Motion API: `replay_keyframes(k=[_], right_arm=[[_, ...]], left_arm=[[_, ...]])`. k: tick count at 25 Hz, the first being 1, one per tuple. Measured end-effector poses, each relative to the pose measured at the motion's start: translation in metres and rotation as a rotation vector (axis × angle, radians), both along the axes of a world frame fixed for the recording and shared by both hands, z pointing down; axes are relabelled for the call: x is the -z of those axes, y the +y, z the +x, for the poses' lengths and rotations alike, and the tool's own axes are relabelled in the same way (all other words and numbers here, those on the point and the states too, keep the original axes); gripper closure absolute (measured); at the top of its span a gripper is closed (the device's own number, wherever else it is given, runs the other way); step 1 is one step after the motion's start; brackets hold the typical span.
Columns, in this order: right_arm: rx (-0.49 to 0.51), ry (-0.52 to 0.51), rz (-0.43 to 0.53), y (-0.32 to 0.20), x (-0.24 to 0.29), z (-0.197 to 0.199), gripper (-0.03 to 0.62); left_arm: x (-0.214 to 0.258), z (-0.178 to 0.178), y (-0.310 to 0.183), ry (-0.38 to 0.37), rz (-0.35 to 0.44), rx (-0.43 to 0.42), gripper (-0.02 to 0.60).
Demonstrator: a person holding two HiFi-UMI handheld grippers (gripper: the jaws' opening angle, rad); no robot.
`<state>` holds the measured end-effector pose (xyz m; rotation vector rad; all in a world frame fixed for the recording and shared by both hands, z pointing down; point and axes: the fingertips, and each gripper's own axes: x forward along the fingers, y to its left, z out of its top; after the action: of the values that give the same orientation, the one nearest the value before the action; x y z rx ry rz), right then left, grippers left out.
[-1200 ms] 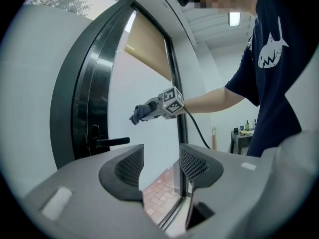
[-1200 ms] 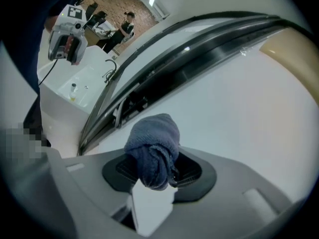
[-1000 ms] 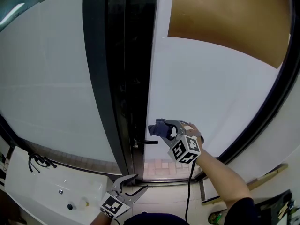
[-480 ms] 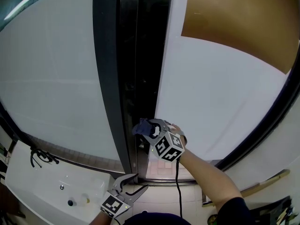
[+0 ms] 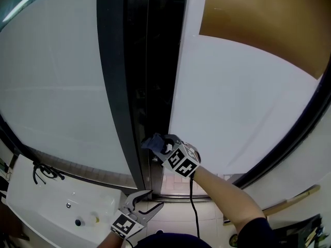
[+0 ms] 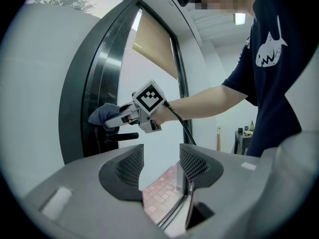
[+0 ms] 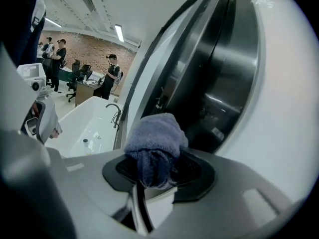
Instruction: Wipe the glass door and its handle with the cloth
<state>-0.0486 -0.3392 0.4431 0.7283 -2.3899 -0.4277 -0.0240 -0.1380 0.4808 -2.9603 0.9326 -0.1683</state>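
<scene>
A blue-grey cloth (image 5: pixel 153 142) is bunched in my right gripper (image 5: pixel 161 146), which is shut on it. The cloth presses against the dark door frame (image 5: pixel 124 87) at the left edge of the frosted glass door (image 5: pixel 243 118). In the left gripper view the cloth (image 6: pixel 102 114) sits just above the black lever handle (image 6: pixel 122 136). The right gripper view shows the cloth (image 7: pixel 152 138) filling the jaws in front of dark glass. My left gripper (image 5: pixel 144 202) hangs low near my body, open and holding nothing (image 6: pixel 159 163).
A white bathtub (image 5: pixel 51 205) with a black faucet (image 5: pixel 41 177) stands at lower left. A brown blind (image 5: pixel 269 19) covers the upper right of the glass. Tiled floor (image 5: pixel 173 182) shows below the door. Several people (image 7: pixel 109 73) stand in a far room.
My right gripper has carried the cloth left and slightly down, from the glass onto the dark frame by the handle. The left gripper has stayed put.
</scene>
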Motion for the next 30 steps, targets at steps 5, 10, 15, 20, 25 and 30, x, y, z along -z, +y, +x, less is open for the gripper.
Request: replay_keyframes(k=[5, 10, 15, 20, 25, 30], right_arm=[[0.026, 0.068, -0.03, 0.005, -0.011, 0.0, 0.43], [0.059, 0.136, -0.048, 0.01, -0.031, -0.003, 0.43], [0.078, 0.162, -0.021, 0.012, -0.029, 0.005, 0.43], [0.056, 0.212, 0.047, -0.001, -0.024, 0.033, 0.431], [0.037, 0.39, 0.177, -0.009, -0.032, 0.062, 0.433], [0.02, 0.523, 0.248, -0.015, -0.041, 0.097, 0.433]], left_arm=[[0.004, 0.01, -0.001, 0.005, 0.002, -0.021, 0.36], [0.001, 0.016, -0.002, 0.002, 0.006, -0.032, 0.36], [0.004, 0.017, 0.001, 0.011, 0.007, -0.026, 0.36], [-0.003, 0.011, 0.002, 0.005, 0.0, -0.004, 0.36], [0.005, 0.01, 0.004, 0.023, 0.0, 0.002, 0.36], [0.006, 0.014, 0.006, 0.018, 0.01, -0.013, 0.36]])
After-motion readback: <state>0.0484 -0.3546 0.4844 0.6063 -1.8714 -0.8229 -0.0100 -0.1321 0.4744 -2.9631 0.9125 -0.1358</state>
